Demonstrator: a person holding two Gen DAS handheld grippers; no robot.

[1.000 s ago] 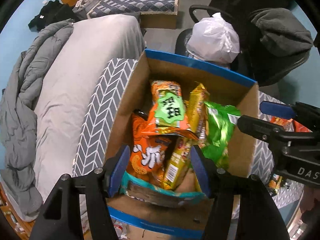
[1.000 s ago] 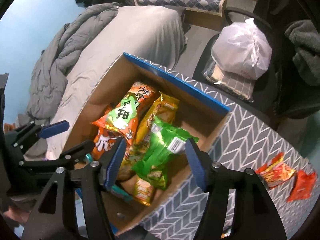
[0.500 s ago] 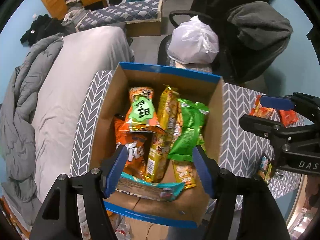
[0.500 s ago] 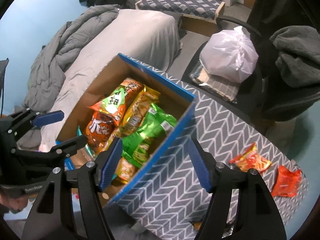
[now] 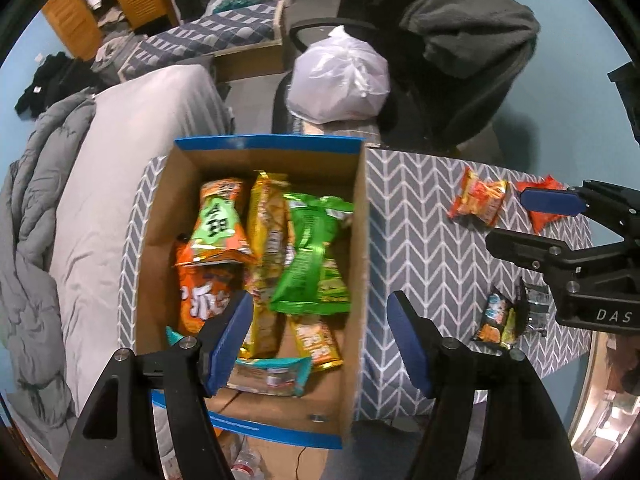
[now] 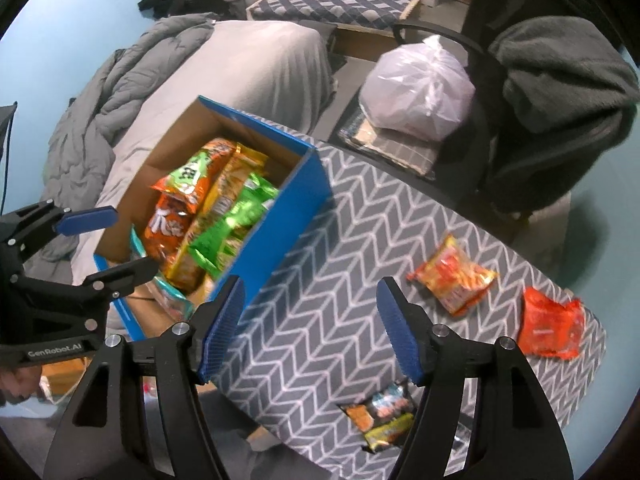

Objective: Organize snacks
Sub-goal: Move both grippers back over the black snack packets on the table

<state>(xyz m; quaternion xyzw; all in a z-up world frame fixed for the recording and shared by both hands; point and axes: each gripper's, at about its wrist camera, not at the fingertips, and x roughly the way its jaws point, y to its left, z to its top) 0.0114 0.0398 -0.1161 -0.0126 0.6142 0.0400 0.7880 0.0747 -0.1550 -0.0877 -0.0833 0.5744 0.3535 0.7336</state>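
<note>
While both grippers, left [image 5: 320, 340] and right [image 6: 308, 328], are hanging released and empty, we are turning from the filled box [image 6: 280, 216] toward loose packets [image 6: 452, 276] lying on the table [image 6: 320, 340]; next, we judge, comes lowering onto one and clamping.

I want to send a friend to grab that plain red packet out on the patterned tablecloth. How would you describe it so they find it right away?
Start at the blue cardboard box full of snacks on the grey herringbone tablecloth. Away from the box, toward the table's far end, loose packets lie on the cloth. The red packet is the outermost one, just beyond an orange-and-yellow packet; it alone is solid red-orange with almost no picture on it.
</note>
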